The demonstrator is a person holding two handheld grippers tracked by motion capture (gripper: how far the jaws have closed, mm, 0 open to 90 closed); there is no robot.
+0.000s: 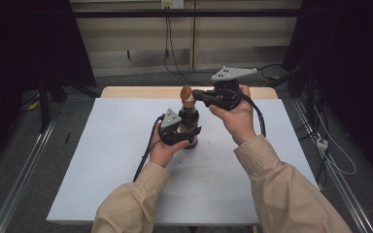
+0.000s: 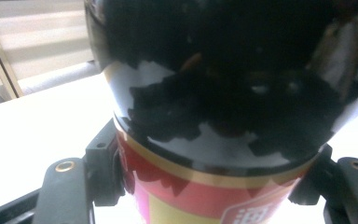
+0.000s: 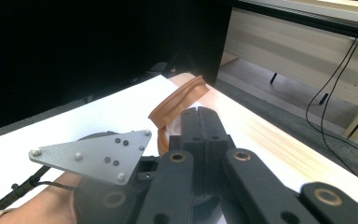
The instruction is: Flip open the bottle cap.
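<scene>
A dark bottle (image 1: 190, 118) with a red and yellow label (image 2: 191, 196) stands on the white sheet near the table's middle. My left gripper (image 1: 186, 135) is shut on its lower body, one pad on each side of the label (image 2: 103, 172). The bottle's orange-brown flip cap (image 1: 186, 93) stands open on top. My right gripper (image 1: 197, 97) comes in level from the right at cap height. Its jaws are shut together, tips right against the raised cap lid (image 3: 177, 99). I cannot tell whether they pinch the lid's edge. The left gripper's grey plate (image 3: 93, 156) lies just below.
The white sheet (image 1: 126, 160) covers most of the wooden table (image 1: 141, 91), with bare wood along the far edge. Black curtains hang at both sides. Cables (image 1: 335, 160) and rails lie on the grey floor around the table.
</scene>
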